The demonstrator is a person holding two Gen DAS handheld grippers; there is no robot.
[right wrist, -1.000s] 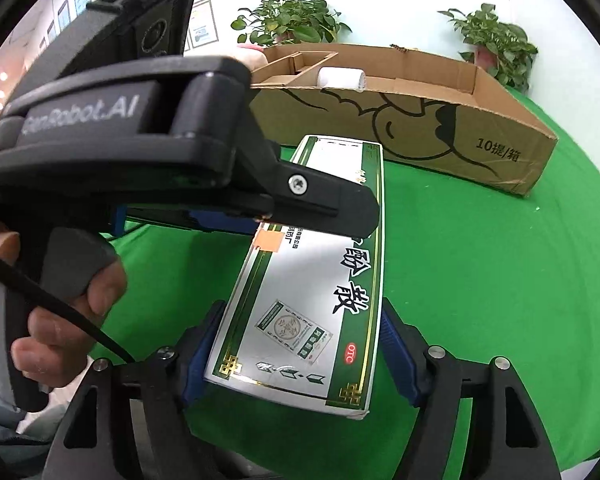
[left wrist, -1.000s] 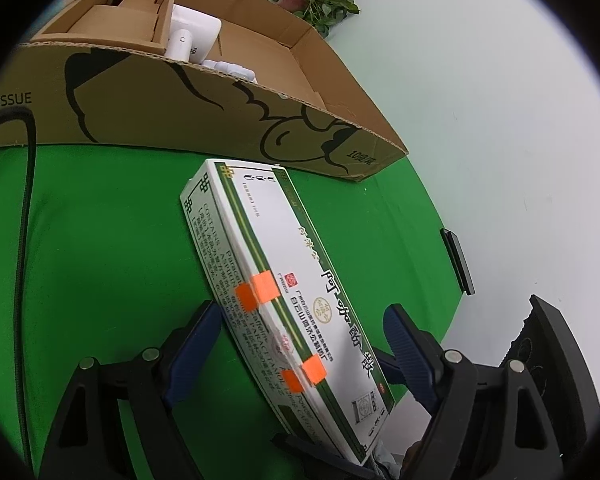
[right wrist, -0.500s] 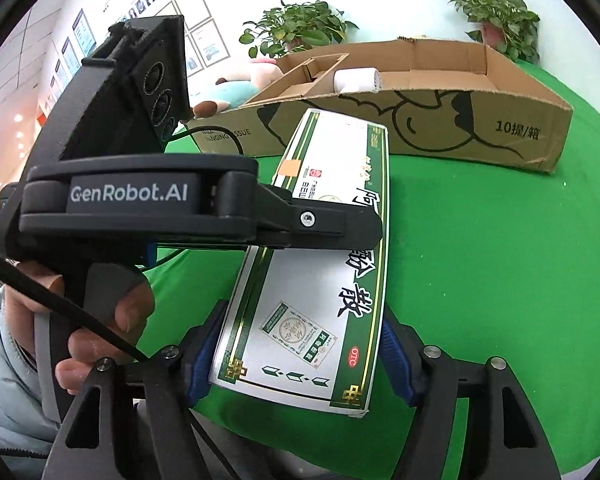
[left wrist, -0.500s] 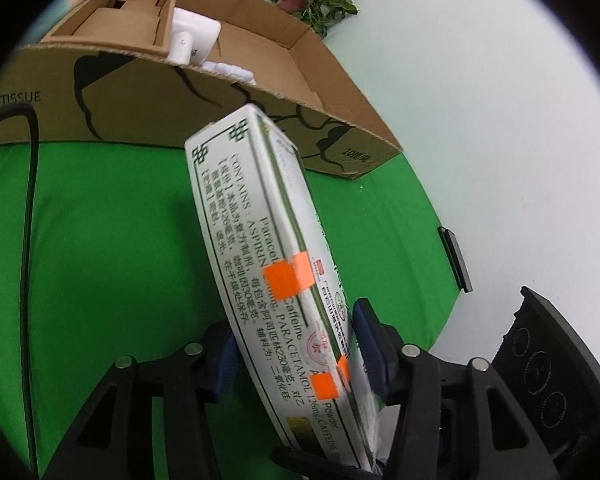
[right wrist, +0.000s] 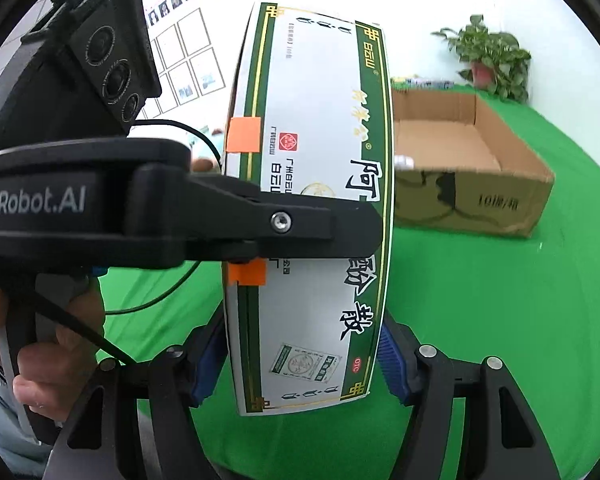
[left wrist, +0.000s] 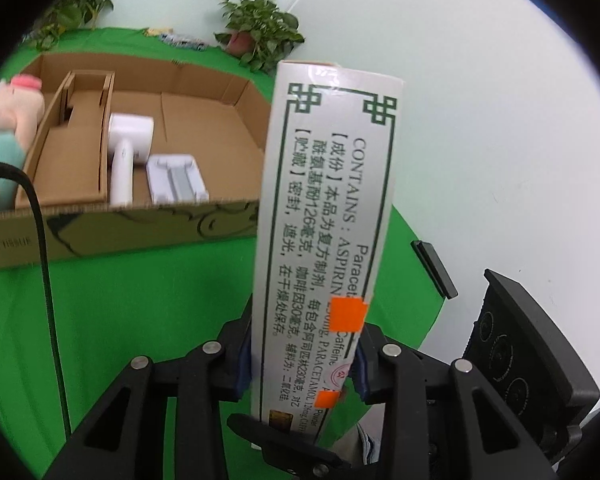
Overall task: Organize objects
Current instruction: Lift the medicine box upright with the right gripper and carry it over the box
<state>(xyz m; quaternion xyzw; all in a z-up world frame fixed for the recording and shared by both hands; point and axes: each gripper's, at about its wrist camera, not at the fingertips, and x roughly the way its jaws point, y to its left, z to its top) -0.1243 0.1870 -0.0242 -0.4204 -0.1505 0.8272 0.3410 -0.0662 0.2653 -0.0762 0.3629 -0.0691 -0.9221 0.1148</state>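
Observation:
A long white and green medicine box point(left wrist: 324, 200) with orange tape patches hangs in the air above the green cloth, held by both grippers. My left gripper point(left wrist: 302, 354) is closing its jaws, and the blue pads press on the box's two broad faces near its lower end. In the right wrist view the same medicine box point(right wrist: 312, 120) stands on end, and my right gripper point(right wrist: 300, 360) is shut on its long edges at the bottom. One left finger point(right wrist: 320, 224) crosses the box's front face. Behind stands the open cardboard box point(left wrist: 140, 216), partly hidden.
The cardboard box point(right wrist: 472, 200) holds a white handheld device point(left wrist: 128, 140), a white flat tray point(left wrist: 176, 176) and a cardboard divider point(left wrist: 76, 136). A plush toy point(left wrist: 8, 120) lies at its left. A black cable point(left wrist: 40, 240) trails over the cloth. Potted plants point(left wrist: 260, 36) stand behind.
The medicine box has come up off the cloth and rolled onto its edge. The left jaws have narrowed from wide apart onto it. Both hands have risen.

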